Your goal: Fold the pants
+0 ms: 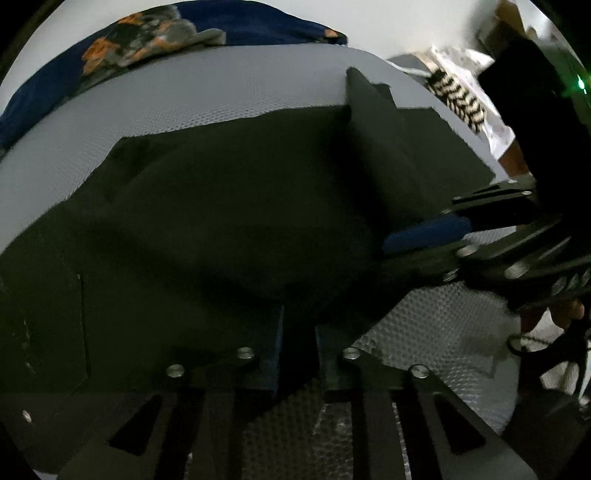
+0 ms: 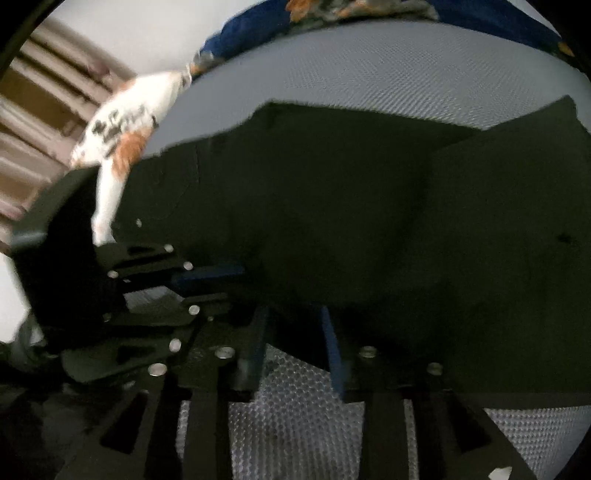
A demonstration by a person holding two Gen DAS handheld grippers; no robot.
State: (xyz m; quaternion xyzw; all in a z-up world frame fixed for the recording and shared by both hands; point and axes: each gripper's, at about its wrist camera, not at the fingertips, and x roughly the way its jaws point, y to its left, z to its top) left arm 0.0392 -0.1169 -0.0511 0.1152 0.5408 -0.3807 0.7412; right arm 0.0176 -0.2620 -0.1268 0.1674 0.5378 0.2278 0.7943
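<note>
Black pants [image 1: 229, 206] lie spread on a grey mesh-textured surface [image 1: 184, 96], looks like a mattress or pad, can't tell if it's a bed or desk. Fabric is bunched into a low hump in the middle, with one folded flap standing up as a ridge at the far right in the left wrist view

Left gripper [image 1: 298, 350]: blue-padded fingers [image 1: 273, 347] sit at the near edge of the pants with a narrow gap between them. Cloth edge runs right down to the tips; can't tell whether fabric is actually pinched, too dark

Right gripper [image 2: 295, 347]: fingers [image 2: 332, 354] parted with a clear gap, mesh visible between them, tips at the pants' near hem. Dark cloth overhangs the tips, but nothing clearly clamped

Each gripper shows in the other's camera: right one enters from the right side in the left wrist view with its blue pad on the cloth; left one sits at the left side in the right wrist view, just beside the right gripper. Both are on the same near edge, close together

Background: navy cloth with an orange/grey pattern [image 1: 147, 33] at the far edge of the grey surface; a white garment with black zigzag print [image 1: 461, 96] off to the side. Right wrist view is motion-blurred at the left
</note>
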